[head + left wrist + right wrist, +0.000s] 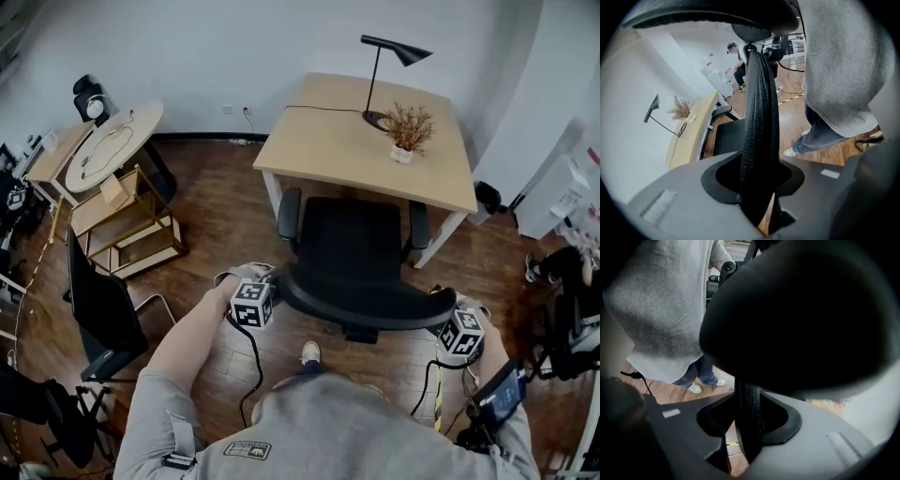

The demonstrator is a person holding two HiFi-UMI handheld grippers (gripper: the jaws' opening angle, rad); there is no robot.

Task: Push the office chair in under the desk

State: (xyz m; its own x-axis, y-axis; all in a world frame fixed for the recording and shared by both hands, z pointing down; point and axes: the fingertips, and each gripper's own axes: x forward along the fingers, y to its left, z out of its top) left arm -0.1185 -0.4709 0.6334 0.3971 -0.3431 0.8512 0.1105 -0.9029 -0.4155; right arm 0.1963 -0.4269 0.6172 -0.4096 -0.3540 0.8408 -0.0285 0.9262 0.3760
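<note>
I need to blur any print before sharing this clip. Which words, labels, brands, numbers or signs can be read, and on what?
Nothing reads legibly in any view.
Patch on the grey sweatshirt: print too small to read.
Labels on the white cabinet: blurred, only red marks show.
Cubes on the left gripper and right gripper: square black-and-white markers, no words.

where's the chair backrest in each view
head view: chair backrest, bottom centre, a black arc.
left gripper view: its mesh edge runs upright through the centre, between the jaws.
right gripper view: mesh edge low centre, between the jaws.
shared landmark: the person's white shoe.
</note>
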